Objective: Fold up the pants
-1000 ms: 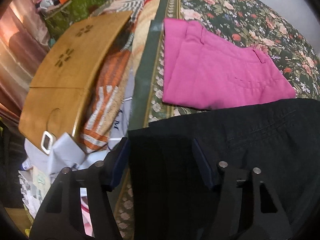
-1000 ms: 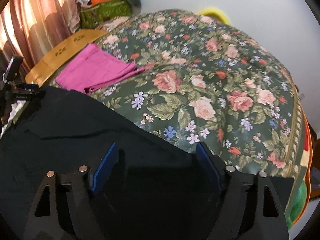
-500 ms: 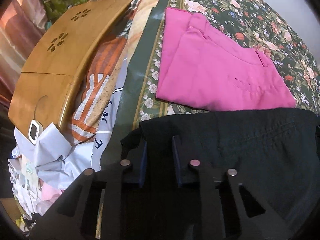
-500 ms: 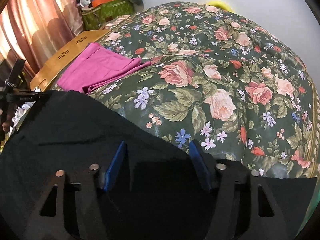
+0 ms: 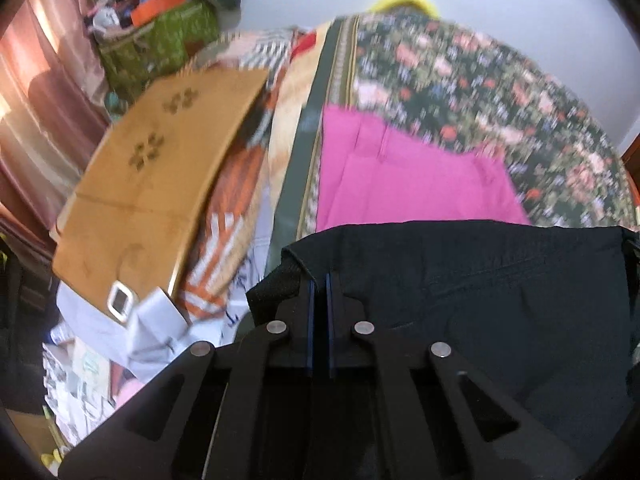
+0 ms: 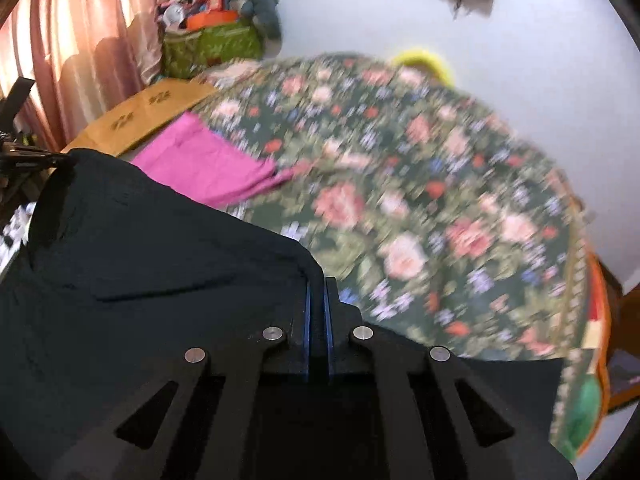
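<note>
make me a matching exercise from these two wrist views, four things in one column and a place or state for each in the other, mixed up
Things:
1. black pants
2. pink pants
3. wooden board
4. green bag

Places or states:
A. folded flat on the floral bedspread
B. pinched at an edge by both the left claw and the right claw
C. by the wall near the curtain, stuffed with clutter
D. lying at the bedside, left of the pink garment

Pairs: 1-B, 2-A, 3-D, 4-C
</note>
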A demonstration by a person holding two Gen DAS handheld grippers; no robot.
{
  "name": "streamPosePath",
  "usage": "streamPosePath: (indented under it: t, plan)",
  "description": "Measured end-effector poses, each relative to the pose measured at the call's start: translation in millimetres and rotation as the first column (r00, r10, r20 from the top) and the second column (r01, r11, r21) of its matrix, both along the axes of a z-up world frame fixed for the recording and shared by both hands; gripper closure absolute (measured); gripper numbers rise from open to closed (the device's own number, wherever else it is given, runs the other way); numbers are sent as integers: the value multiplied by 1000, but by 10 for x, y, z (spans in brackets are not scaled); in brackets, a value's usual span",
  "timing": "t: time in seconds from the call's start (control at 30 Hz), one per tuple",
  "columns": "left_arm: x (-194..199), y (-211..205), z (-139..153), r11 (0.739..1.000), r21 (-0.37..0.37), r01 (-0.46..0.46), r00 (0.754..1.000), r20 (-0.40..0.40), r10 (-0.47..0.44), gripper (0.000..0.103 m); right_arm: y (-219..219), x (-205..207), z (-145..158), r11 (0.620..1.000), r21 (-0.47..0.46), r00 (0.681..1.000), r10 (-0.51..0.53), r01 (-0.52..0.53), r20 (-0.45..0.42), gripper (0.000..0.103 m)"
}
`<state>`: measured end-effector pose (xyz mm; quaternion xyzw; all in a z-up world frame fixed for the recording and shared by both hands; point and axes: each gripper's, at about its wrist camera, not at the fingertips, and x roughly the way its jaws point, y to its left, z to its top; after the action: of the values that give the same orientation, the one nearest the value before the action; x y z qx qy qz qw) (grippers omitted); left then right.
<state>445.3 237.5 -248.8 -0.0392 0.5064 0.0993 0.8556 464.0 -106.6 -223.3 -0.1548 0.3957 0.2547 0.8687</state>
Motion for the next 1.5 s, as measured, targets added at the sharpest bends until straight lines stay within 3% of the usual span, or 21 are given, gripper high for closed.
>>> streamPosePath:
  t: [0.1,0.3,0.77,1.07,1.37,1.5]
  plan:
    - [-64,-49,272,1000,11,11,998,63,-12,99,-62,-76,252,1000,9,998,-29,29,51,98]
    - [-298,-123,523,999,8,35,994,108,-36,99,-174,-492,542,1000,9,995,-20,19,100,99]
    - [-1427,-169,750,998,-1,63,982,176,-62,99,-332,-1728,663,998,58,994,0,-6,105,98]
    - [-2041,-129,641,996,25,88,983,161,-91,99,-372,-2335,538,993,120,998,-17,10,58,98]
    - [-2576,-51,307,999,16,37,992,117,-39,103,-330,-2734,220,993,115,1000,-20,20,-3,98]
    - [-2791,48,168,999,-43,25,995,93,-21,103,-336,-2835,72,992,117,999,-35,39,-34,98]
